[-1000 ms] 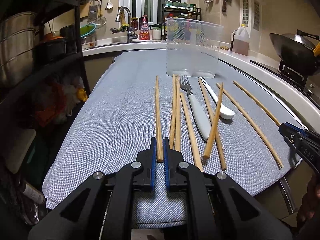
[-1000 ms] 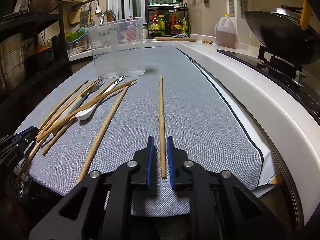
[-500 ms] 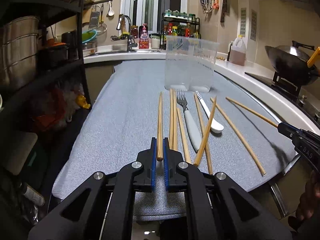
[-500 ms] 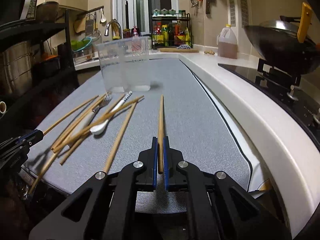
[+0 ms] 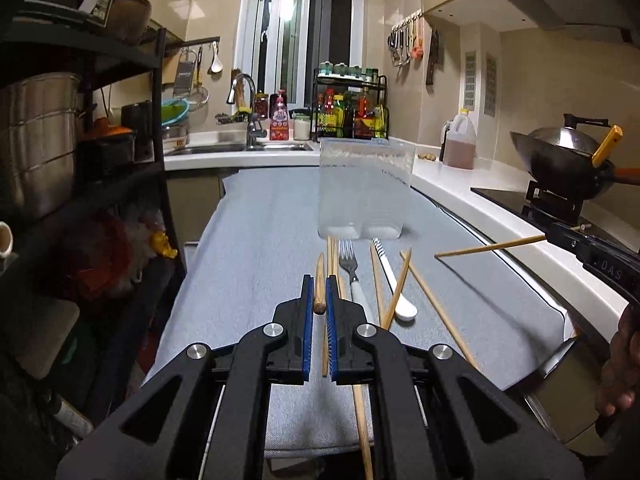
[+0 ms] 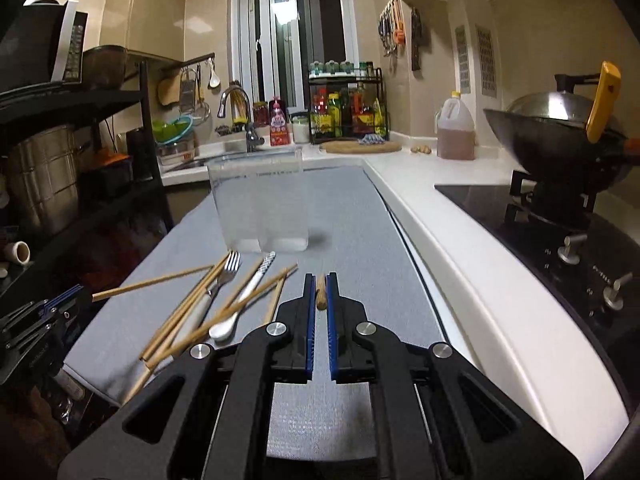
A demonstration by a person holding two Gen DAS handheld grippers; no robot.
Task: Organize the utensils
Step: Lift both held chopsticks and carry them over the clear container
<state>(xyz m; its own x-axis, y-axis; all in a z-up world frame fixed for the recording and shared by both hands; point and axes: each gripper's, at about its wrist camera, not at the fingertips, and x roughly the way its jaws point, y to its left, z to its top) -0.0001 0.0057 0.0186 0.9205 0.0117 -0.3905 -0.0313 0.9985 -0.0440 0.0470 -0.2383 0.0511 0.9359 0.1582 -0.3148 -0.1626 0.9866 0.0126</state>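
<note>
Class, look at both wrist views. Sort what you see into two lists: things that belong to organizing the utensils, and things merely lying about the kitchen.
Belongs to the job:
- chopstick clamped in left gripper
- chopstick clamped in right gripper
- loose chopsticks
- fork
- white spoon
- clear container

Just lying about:
- wok
- oil jug
- sauce rack
- faucet

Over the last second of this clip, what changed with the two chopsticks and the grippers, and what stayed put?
Both jaws closed: the left gripper took hold of one chopstick, the right gripper of another, and both lifted them off the grey mat. The fork, white spoon, remaining chopsticks and clear container stayed put.
</note>
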